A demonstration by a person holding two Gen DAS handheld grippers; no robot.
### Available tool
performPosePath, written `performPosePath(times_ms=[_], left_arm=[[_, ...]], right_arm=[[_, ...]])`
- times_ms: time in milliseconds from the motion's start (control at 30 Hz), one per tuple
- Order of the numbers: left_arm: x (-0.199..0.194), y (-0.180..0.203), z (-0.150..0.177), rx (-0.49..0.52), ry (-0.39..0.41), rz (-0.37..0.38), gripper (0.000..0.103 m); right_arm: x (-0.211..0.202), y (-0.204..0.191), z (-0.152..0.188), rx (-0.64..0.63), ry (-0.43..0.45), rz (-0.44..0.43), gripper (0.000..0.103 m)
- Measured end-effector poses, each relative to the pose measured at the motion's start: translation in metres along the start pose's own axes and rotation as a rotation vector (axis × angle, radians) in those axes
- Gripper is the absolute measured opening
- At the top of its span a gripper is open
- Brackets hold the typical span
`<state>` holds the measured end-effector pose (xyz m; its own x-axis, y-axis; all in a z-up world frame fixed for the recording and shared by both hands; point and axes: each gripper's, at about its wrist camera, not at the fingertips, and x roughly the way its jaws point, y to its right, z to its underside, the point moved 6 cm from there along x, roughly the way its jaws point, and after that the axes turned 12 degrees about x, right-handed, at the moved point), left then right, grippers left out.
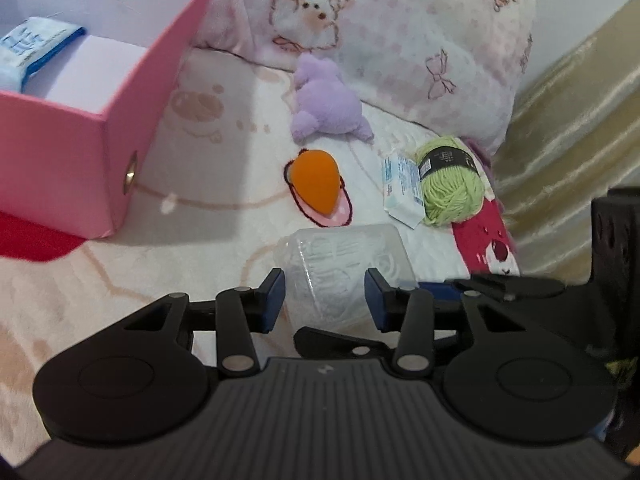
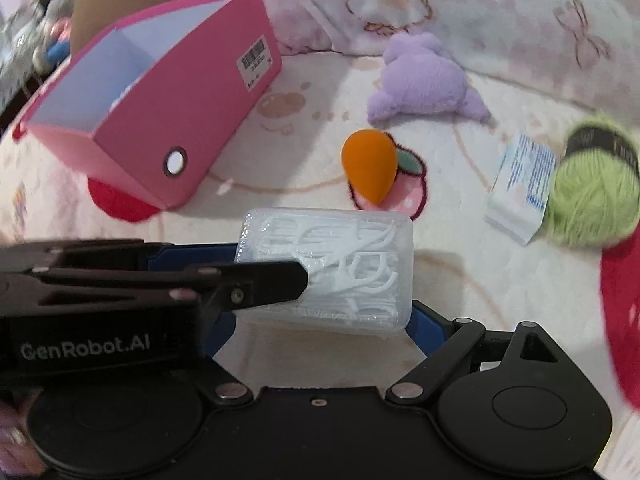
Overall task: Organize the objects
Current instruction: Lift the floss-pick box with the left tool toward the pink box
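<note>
Right now your right gripper (image 2: pixel 320 308) is clamped on the clear plastic case (image 2: pixel 332 268) of white floss picks, lid closed, held just above the blanket (image 2: pixel 280 152). Your left gripper (image 1: pixel 325 294) has its jaws on either side of the same case; you cannot tell whether its pads press on it. The pink box (image 1: pixel 80 148) sits open to the left, holding one blue-and-white packet (image 1: pixel 30 50). Another packet (image 1: pixel 402 188) lies touching the green yarn (image 1: pixel 450 186).
</note>
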<state>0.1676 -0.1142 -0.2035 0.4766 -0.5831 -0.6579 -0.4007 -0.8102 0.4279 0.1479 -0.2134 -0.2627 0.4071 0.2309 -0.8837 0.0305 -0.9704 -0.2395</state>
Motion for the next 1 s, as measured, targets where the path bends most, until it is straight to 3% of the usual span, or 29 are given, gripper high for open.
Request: performPosePath(times_ms=[267, 633, 1000], left_arm=[[-0.028, 0.007, -0.001, 0.035, 0.019, -0.035, 0.043], [-0.118, 0.022, -0.006, 0.072, 0.037, -0.084, 0.043], [-0.181, 0.022, 0.0, 0.106, 0.039, -0.103, 0.043]], right_arm=[[-0.022, -0.022, 0.008, -0.014, 0.057, 0.002, 0.093], [-0.084, -0.063, 0.022, -0.029, 0.172, -0.171, 0.094], [-0.117, -0.108, 0.04, -0.056, 0.221, -0.202, 0.093]])
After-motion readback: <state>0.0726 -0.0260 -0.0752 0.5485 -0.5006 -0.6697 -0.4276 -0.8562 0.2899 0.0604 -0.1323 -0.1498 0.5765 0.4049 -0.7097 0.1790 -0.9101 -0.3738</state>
